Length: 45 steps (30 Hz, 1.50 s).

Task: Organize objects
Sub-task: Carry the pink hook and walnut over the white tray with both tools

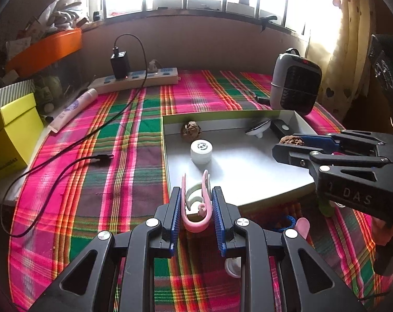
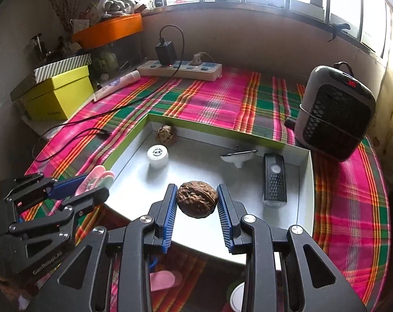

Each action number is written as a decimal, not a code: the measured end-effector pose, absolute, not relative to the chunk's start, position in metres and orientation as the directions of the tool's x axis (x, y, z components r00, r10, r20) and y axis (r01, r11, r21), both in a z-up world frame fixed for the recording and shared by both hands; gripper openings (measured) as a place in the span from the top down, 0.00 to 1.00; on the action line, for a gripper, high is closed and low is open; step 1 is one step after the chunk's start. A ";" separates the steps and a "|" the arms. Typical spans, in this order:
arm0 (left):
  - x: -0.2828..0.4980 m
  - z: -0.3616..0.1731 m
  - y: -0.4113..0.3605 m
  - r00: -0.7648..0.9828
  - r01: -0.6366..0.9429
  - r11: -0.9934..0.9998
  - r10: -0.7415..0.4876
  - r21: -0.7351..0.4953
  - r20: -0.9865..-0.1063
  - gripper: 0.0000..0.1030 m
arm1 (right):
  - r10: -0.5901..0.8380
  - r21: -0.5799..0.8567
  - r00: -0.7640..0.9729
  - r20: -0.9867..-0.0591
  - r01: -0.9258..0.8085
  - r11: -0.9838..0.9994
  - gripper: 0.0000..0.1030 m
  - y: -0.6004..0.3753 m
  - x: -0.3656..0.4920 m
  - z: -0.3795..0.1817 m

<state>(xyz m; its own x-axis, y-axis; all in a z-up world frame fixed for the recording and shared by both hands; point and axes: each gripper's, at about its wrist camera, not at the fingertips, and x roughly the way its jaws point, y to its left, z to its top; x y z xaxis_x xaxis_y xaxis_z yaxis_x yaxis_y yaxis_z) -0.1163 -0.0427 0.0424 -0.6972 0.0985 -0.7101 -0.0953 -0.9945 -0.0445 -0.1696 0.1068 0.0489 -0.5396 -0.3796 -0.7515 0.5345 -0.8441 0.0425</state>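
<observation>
The right gripper [image 2: 196, 202] clamps a walnut [image 2: 196, 199] between its blue pads, above the near part of the shallow box [image 2: 307, 182]. Inside the box, a white jar [image 2: 158, 156] sits toward the far left, a second walnut [image 2: 166, 134] in the far corner, a black remote [image 2: 274, 180] at right.

cloth: a woven pink, green and orange plaid cloth [image 2: 222, 98] is looking matt.
tray: a shallow cardboard tray [image 2: 307, 182] is showing a smooth, faintly shiny grey floor.
walnut: a brown walnut [image 2: 196, 199] is looking rough and wrinkled.
clip: a pink plastic clip [image 1: 196, 223] is gleaming smoothly.
pads: ribbed blue pads [image 2: 170, 208] are looking rubbery.
</observation>
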 end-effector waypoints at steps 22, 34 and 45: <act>-0.142 0.031 -0.037 -0.686 -0.102 -0.994 0.098 -0.039 -0.721 0.79 | -0.354 0.014 -0.481 -0.802 0.577 -0.816 0.69 0.075 -0.216 0.031; -0.152 0.024 -0.031 -0.675 -0.113 -0.993 0.098 -0.029 -0.731 0.79 | -0.360 0.028 -0.452 -0.816 0.591 -0.806 0.69 0.065 -0.235 0.022; -0.153 0.023 -0.027 -0.668 -0.131 -0.991 0.113 -0.033 -0.736 0.79 | -0.366 0.035 -0.423 -0.829 0.614 -0.789 0.69 0.057 -0.243 0.014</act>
<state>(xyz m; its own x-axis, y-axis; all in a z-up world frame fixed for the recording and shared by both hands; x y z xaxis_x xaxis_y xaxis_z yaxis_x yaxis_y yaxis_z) -0.1530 -0.0274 0.0230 -0.6679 0.1131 -0.7356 -0.1314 -0.9908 -0.0330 -0.2433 0.0569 0.0142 -0.4234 -0.3661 -0.8287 0.6139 -0.7886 0.0347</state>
